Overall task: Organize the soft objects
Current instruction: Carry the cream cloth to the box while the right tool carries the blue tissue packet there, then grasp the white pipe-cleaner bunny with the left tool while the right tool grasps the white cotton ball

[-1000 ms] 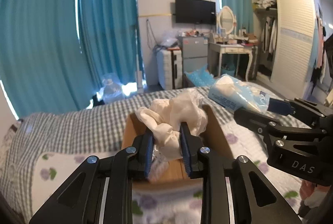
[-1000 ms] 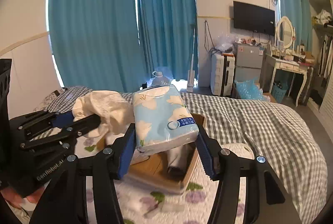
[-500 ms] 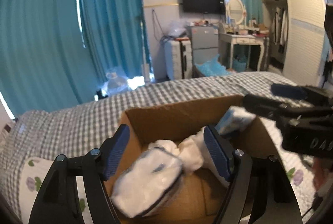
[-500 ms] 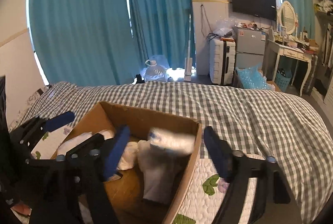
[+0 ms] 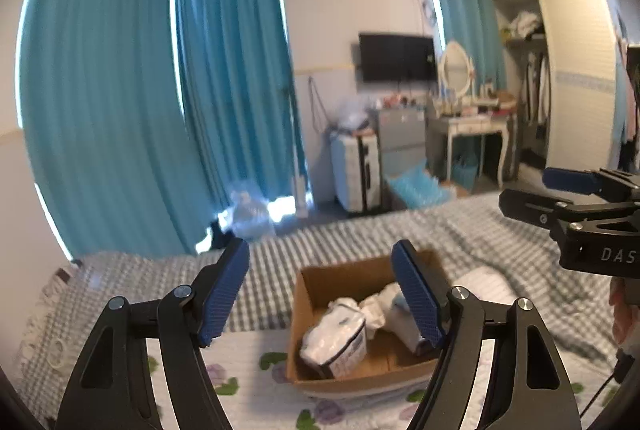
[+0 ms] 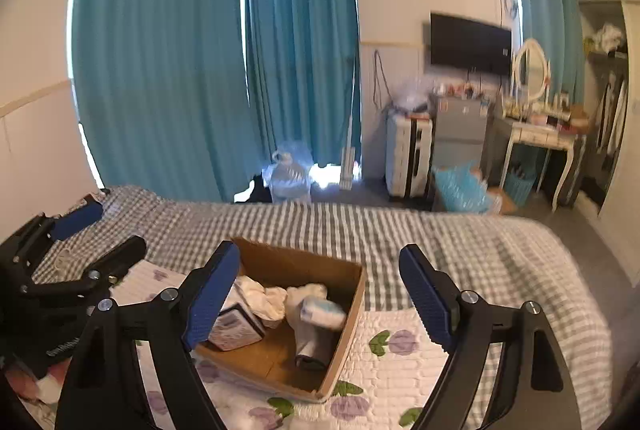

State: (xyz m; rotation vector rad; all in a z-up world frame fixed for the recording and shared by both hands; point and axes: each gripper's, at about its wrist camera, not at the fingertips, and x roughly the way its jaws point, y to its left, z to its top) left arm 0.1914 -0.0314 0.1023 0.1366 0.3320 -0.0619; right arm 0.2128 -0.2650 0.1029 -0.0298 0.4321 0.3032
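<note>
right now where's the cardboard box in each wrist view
Left wrist: the cardboard box sits lower centre on the bed, partly behind the left gripper, which is open.
Right wrist: the box sits lower centre, between the fingers of the open right gripper.
Shared landmark: the wall television.

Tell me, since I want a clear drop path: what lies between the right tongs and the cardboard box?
Nothing. In the right wrist view the open right tongs hover above the cardboard box, only air between.
</note>
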